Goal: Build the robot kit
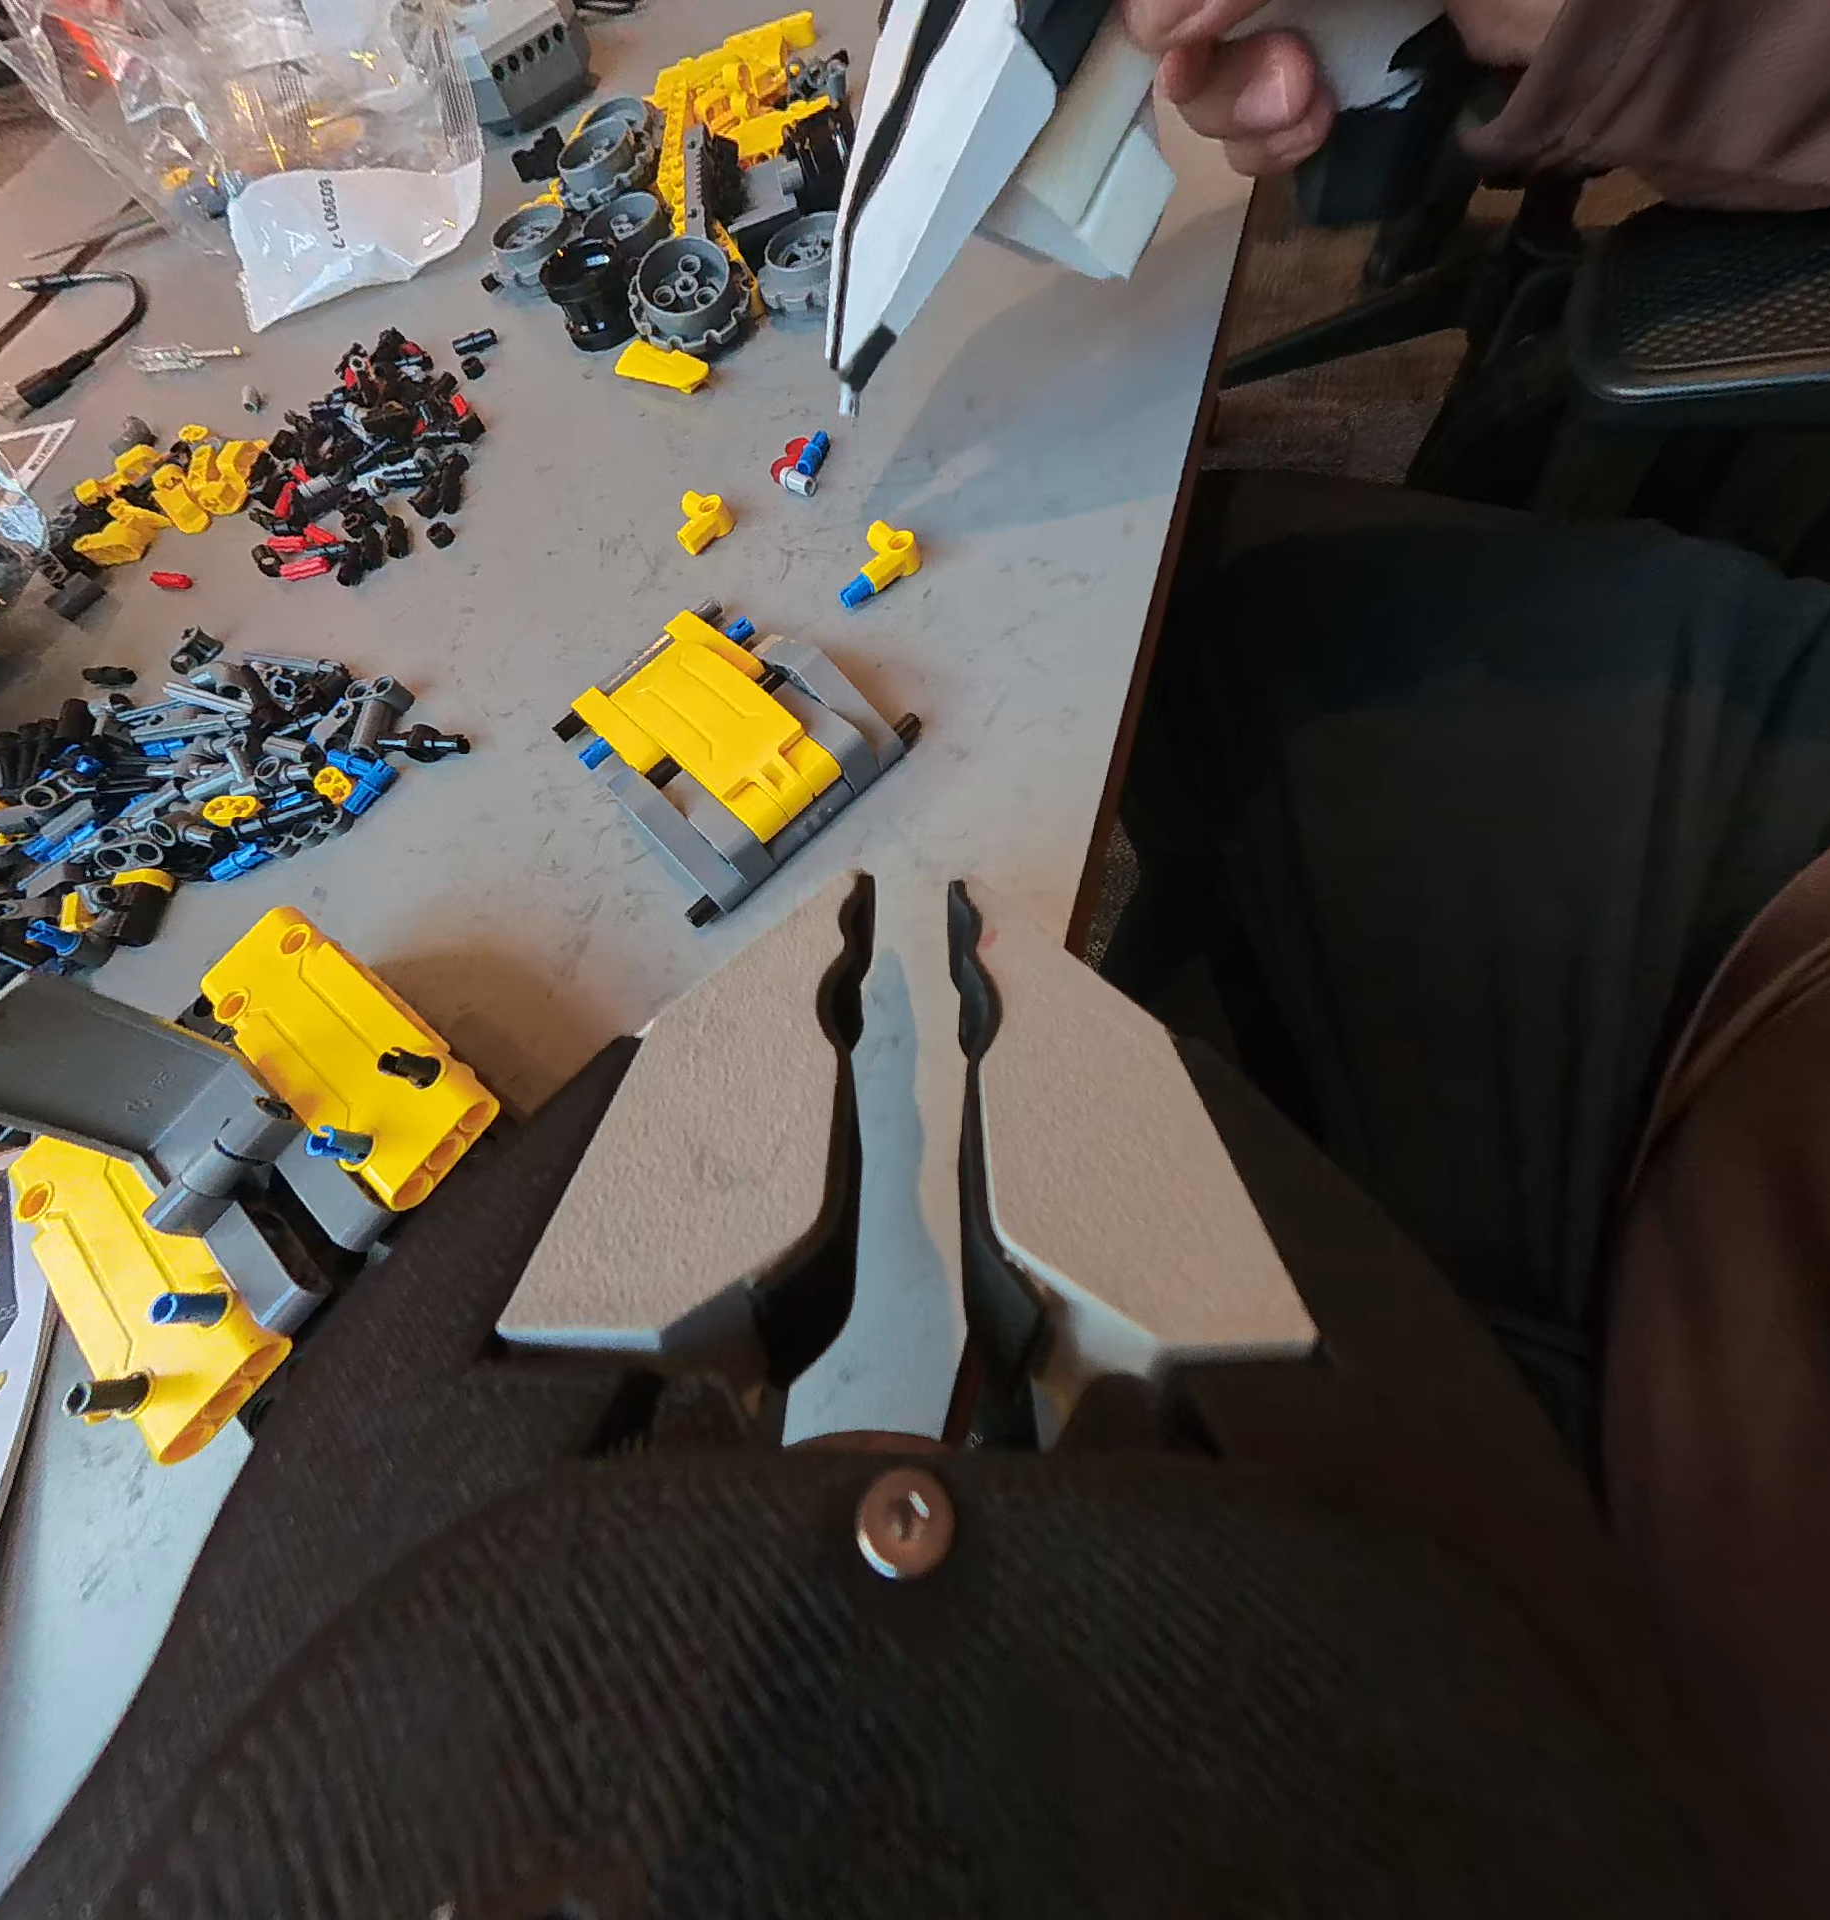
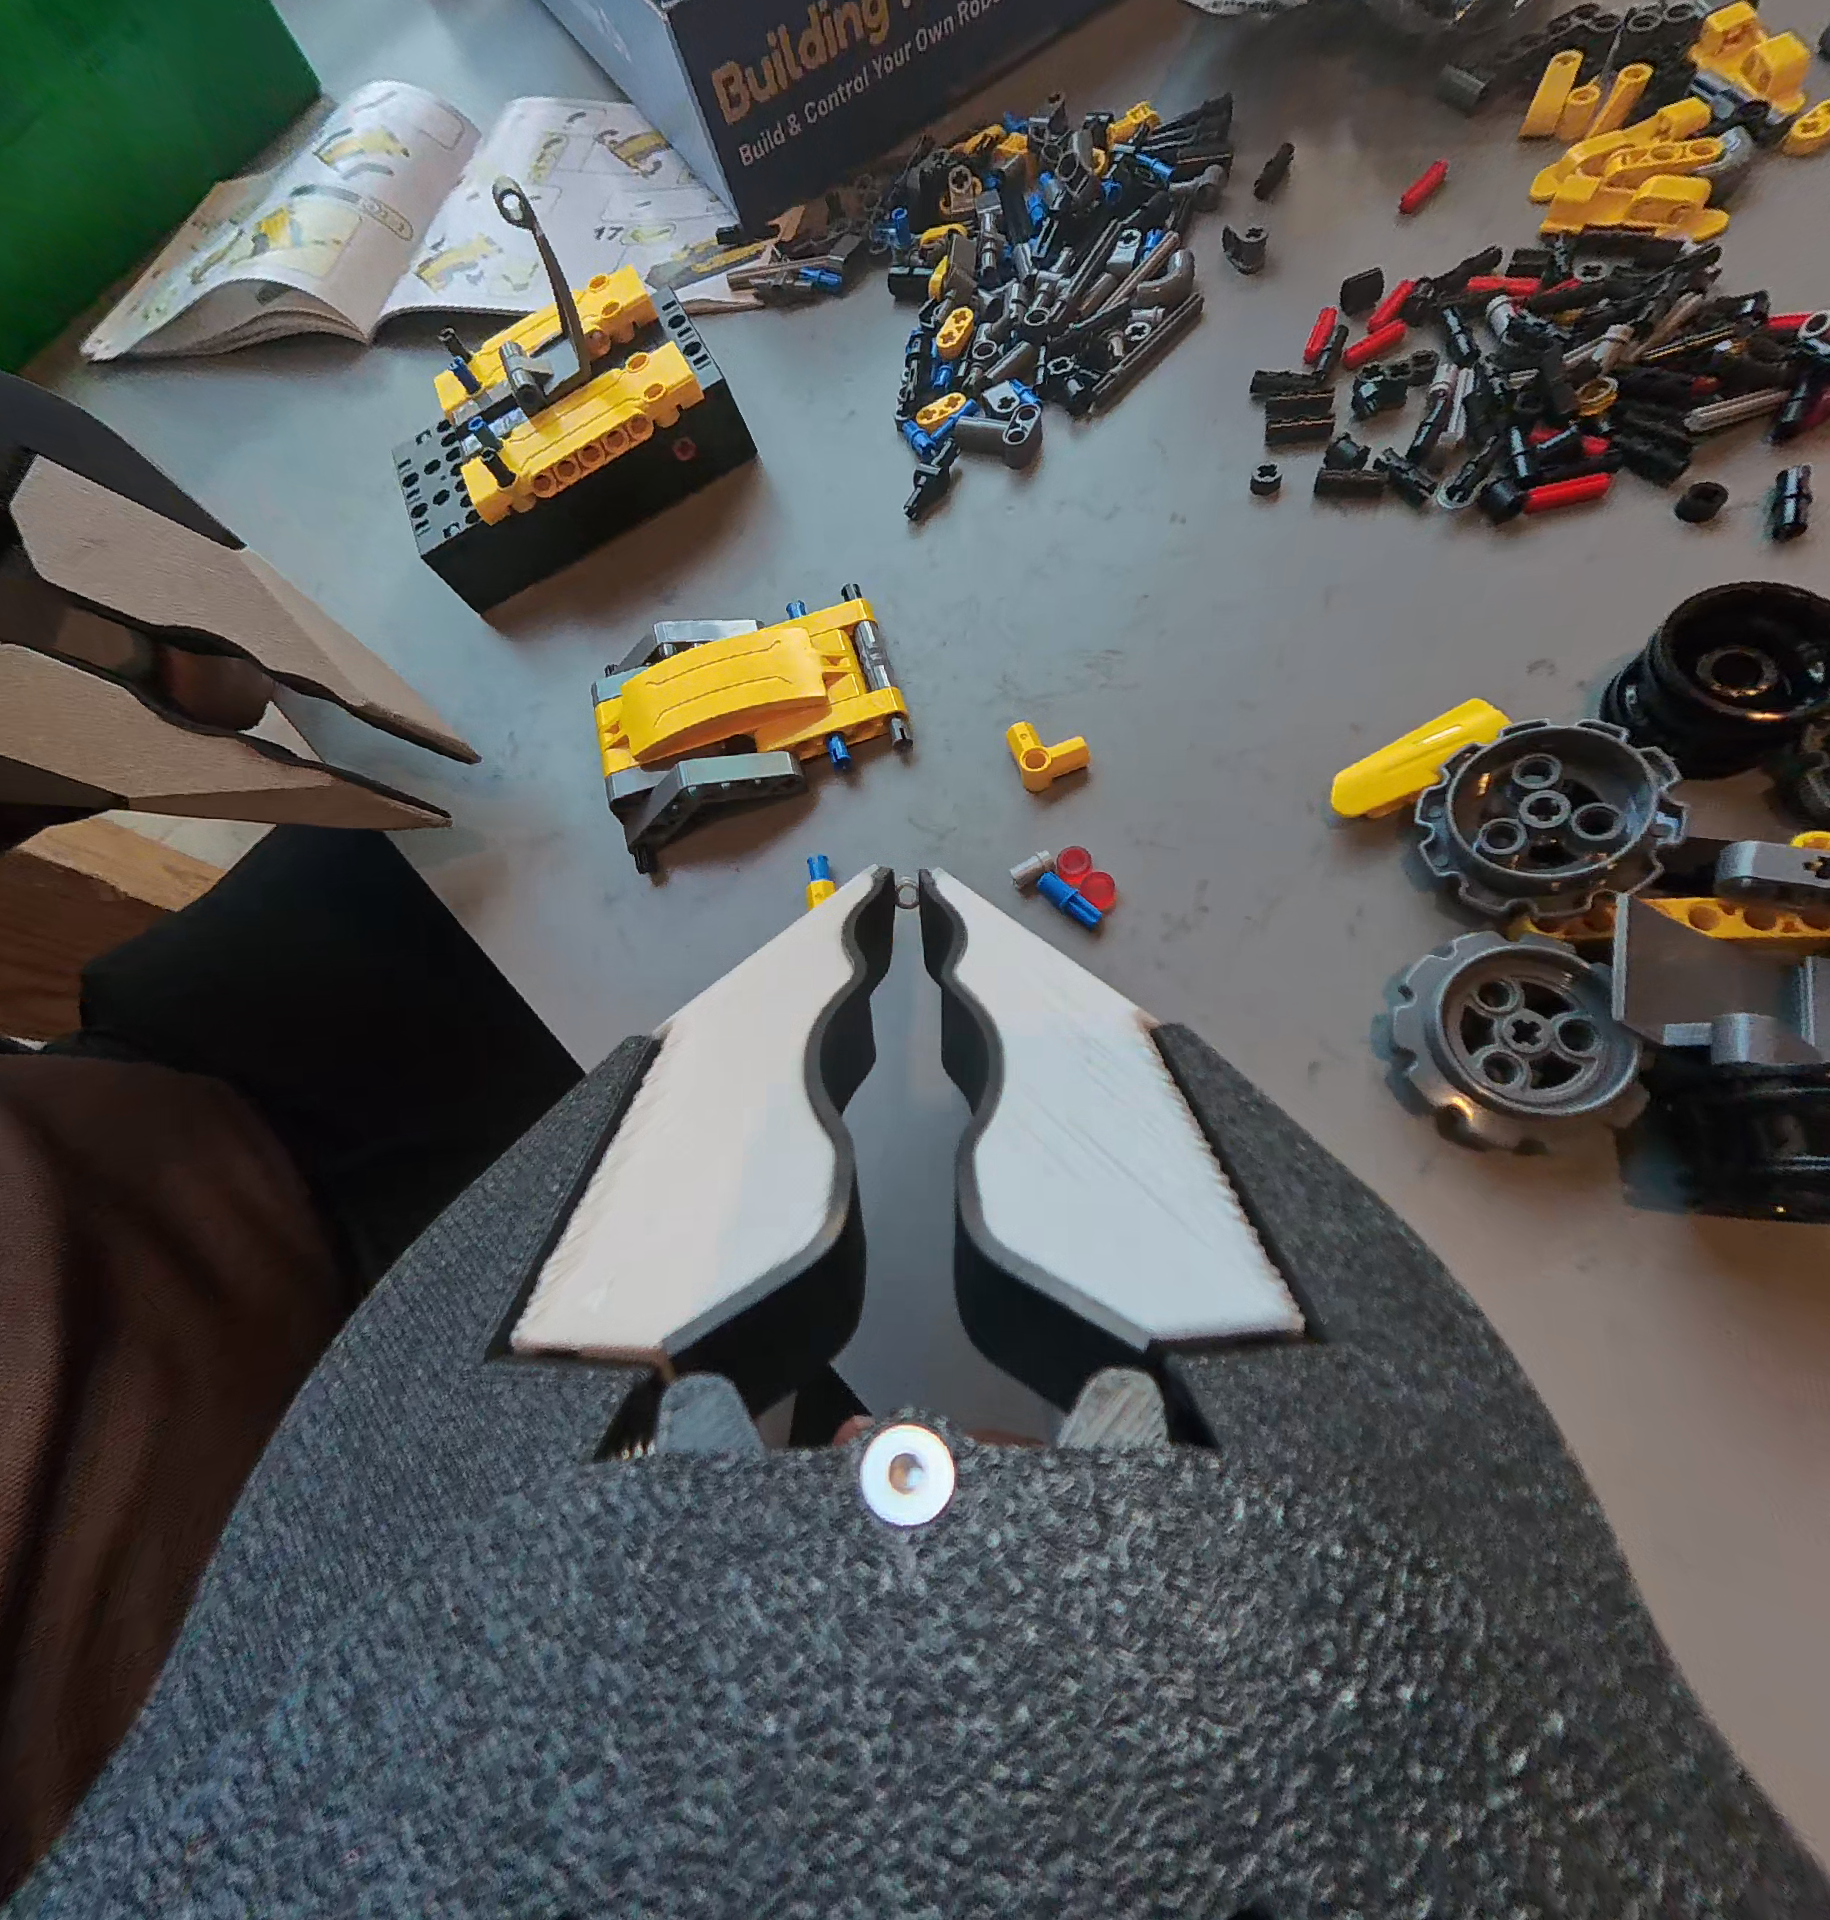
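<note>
My right gripper (image 2: 904,881) is shut on a small light-grey pin (image 2: 907,891), held just above the grey table (image 2: 1150,582). It also shows in the left wrist view (image 1: 849,382) with the pin (image 1: 846,402) sticking out below its tips. A yellow connector with a blue pin (image 2: 818,885) lies just left of its tips, and red studs with a blue pin (image 2: 1075,881) lie to the right. My left gripper (image 1: 911,891) is slightly open and empty, near the table's edge beside a yellow and grey sub-assembly (image 1: 729,748), also seen in the right wrist view (image 2: 745,707).
A black block with yellow beams (image 2: 578,447) stands by an open booklet (image 2: 371,208) and a box (image 2: 838,83). Piles of small parts (image 2: 1056,291), wheels (image 2: 1545,821), a yellow elbow piece (image 2: 1046,755) and a plastic bag (image 1: 298,135) crowd the table. The table edge (image 1: 1150,675) borders a chair (image 1: 1721,322). One gripper's finger ends stand about 12 cm off the other's.
</note>
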